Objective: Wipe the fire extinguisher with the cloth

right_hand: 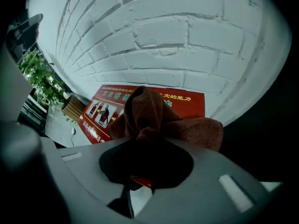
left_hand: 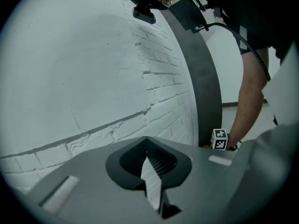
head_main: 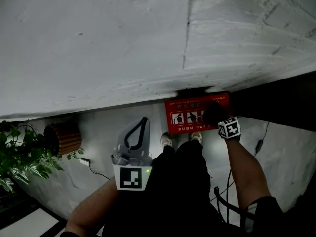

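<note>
Cloth (right_hand: 154, 120), soft, light and limp, is pinched at its bunched middle by the right gripper (right_hand: 145, 139), just above the red fire-equipment box (right_hand: 187, 104). No extinguisher shows. Left gripper (left_hand: 148, 148) is closed and empty.

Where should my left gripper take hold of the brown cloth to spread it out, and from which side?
Probably the loose flap of the brown cloth, which sticks out fairly flat at the right of the right gripper view. The middle is bunched into a thick fold where the right gripper pinches it. Bring the left gripper in from that open side, edge-on to the flap.
</note>
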A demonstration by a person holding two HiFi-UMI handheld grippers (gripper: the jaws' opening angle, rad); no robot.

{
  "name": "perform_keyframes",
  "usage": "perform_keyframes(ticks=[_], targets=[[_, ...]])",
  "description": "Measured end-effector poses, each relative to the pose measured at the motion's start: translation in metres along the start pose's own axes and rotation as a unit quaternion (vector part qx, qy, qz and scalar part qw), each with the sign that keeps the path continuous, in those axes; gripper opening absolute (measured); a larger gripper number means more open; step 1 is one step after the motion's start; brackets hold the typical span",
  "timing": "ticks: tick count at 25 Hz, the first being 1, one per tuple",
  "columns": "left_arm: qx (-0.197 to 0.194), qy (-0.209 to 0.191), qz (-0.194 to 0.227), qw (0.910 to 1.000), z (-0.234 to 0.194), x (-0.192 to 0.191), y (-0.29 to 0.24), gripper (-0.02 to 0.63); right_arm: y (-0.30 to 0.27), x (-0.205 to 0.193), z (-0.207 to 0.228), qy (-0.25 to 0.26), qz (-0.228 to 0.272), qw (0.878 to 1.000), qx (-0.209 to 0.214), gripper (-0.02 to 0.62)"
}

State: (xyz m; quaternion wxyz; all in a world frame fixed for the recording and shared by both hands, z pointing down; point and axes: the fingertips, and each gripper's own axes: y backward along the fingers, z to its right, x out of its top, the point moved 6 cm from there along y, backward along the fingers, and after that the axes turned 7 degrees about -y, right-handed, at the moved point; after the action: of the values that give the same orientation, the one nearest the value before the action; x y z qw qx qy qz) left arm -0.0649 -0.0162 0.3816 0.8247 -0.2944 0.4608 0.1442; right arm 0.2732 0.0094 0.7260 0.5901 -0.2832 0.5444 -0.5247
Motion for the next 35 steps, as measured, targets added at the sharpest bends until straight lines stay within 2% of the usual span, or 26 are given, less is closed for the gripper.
perform_keyframes(ticks=[5,9,11,13,14,15,17,20,23,26,29,32,35], targets=[[0.006,0.001,0.002,1.0,-0.004,-0.004,0.008,0.0,0.005,-0.007,0.014,-0.019,-0.005,1.0,-0.023,0.063],[0.018,0.014,-0.007,0.9997,-0.009,-0.012,0.019,0.0,0.012,-0.008,0.023,-0.021,-0.022,0.998,-0.059,0.063],[0.022,0.02,-0.013,0.9995,-0.011,-0.017,0.025,0.0,0.018,-0.011,0.031,-0.058,-0.02,0.995,-0.081,0.063],[0.03,0.026,-0.011,0.9991,-0.015,-0.021,0.031,0.0,0.021,-0.009,0.032,-0.118,0.006,0.989,-0.093,0.064],[0.033,0.03,-0.011,0.999,-0.016,-0.024,0.033,0.0,0.02,-0.004,0.023,-0.129,0.022,0.987,-0.089,0.064],[0.035,0.032,-0.012,0.9988,-0.018,-0.028,0.035,0.0,0.016,0.003,0.007,-0.118,0.035,0.989,-0.075,0.064],[0.036,0.035,-0.014,0.9987,-0.019,-0.033,0.039,0.0,0.005,0.021,-0.039,-0.062,0.054,0.996,-0.032,0.064],[0.039,0.031,-0.012,0.9987,-0.023,-0.037,0.044,0.0,-0.011,0.04,-0.112,-0.006,0.074,0.997,0.035,0.064],[0.043,0.022,-0.016,0.9987,-0.029,-0.041,0.052,0.0,-0.028,0.041,-0.174,0.033,0.064,0.994,0.088,0.064],[0.049,0.019,-0.024,0.9984,-0.035,-0.049,0.059,0.0,-0.044,0.025,-0.222,0.087,0.031,0.987,0.129,0.064],[0.048,0.015,-0.035,0.9981,-0.039,-0.056,0.063,0.0,-0.063,0.003,-0.243,0.124,-0.004,0.982,0.143,0.064],[0.043,0.005,-0.031,0.9986,-0.043,-0.057,0.061,0.0,-0.073,-0.01,-0.241,0.103,-0.024,0.982,0.156,0.064],[0.038,-0.002,-0.026,0.9989,-0.046,-0.053,0.056,0.0,-0.072,-0.01,-0.23,0.083,-0.021,0.984,0.158,0.063]])
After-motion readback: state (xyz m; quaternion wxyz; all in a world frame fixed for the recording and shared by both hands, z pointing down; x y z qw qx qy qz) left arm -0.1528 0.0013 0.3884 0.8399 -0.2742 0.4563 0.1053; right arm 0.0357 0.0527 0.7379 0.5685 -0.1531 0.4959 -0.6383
